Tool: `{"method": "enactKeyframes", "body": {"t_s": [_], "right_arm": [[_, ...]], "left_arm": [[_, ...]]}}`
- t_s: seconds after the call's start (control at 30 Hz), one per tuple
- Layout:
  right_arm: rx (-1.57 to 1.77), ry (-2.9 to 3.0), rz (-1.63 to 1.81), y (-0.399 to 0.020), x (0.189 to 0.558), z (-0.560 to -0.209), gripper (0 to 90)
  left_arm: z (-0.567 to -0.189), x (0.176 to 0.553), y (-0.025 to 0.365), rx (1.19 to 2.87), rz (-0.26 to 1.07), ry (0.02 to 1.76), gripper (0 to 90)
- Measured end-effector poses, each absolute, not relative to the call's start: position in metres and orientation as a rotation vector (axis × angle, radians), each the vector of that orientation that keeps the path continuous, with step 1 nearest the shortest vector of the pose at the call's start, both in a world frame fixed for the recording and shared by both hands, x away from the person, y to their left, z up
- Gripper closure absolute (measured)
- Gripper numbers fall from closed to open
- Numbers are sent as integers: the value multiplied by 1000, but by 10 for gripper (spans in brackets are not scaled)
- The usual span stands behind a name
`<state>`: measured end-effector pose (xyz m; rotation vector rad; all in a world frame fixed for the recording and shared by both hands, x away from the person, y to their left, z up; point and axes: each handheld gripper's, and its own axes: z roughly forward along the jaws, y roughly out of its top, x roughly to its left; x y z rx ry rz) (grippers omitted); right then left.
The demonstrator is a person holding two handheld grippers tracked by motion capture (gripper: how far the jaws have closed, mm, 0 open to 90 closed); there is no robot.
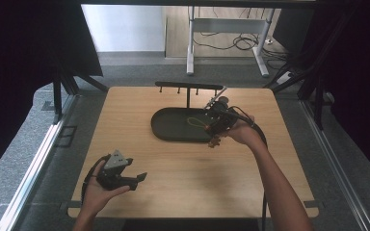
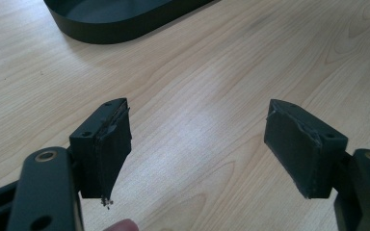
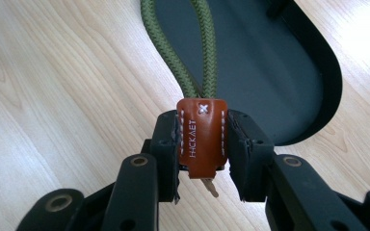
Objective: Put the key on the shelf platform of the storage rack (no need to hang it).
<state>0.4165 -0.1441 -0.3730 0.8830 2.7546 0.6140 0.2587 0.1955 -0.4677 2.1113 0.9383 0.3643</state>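
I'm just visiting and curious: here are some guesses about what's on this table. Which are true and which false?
1. The right claw is clamped on a brown leather tab. True.
2. A red ribbon runs from that tab. False: it is an olive green cord, looping up over the black oval tray.
3. The left claw holds a key. False: its jaws stand wide apart with nothing between them, just wooden table beneath.
4. A black rack with small hooks stands behind the tray. True.
5. The tray sits at the near edge of the table, by the left hand. False: it lies toward the far side, beside the right hand.
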Motion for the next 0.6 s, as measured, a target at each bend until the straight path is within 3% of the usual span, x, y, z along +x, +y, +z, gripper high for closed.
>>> {"method": "enactKeyframes", "body": {"t_s": [0.6], "right_arm": [[898,2745,590,-139,432,-370,667]], "left_arm": [[-468,259,194,2114,359,935,251]]}}
